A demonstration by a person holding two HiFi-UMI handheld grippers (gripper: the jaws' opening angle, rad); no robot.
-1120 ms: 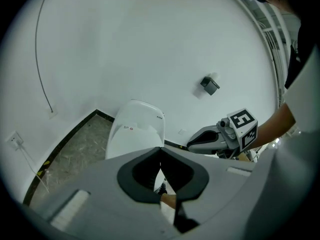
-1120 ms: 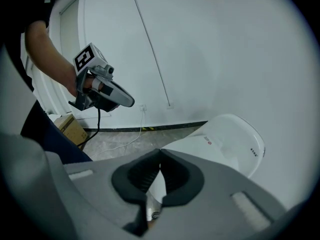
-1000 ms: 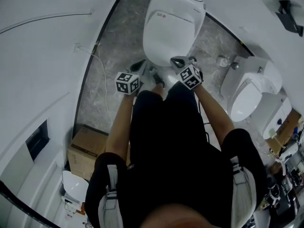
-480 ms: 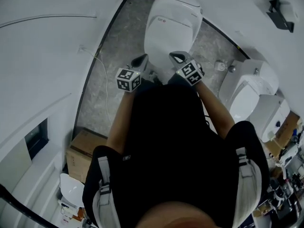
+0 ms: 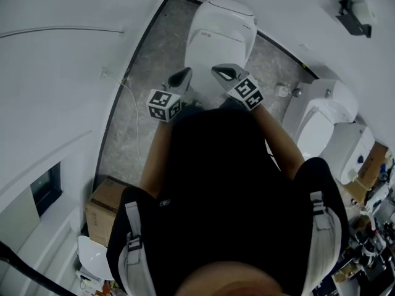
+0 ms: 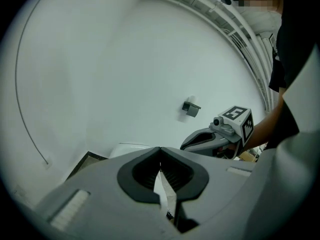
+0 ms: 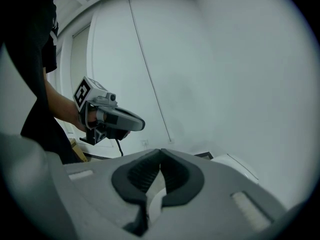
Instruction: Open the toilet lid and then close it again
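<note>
The white toilet stands at the top of the head view with its lid down flat. Both grippers hang in the air over its near end, apart from it. My left gripper is shut and holds nothing; its closed jaws point over the toilet's white top toward the wall. My right gripper is also shut and empty, with its jaws meeting above the toilet. Each gripper view shows the other gripper: the right one and the left one.
A second white toilet stands at the right, with small fittings on the grey floor between the two. A cardboard box sits at the lower left. A thin cable runs along the left wall. A dark wall fixture is mounted at the upper right.
Both grippers have risen from the front edge of the toilet lid and now hang higher, still shut. The lid lies down throughout.
</note>
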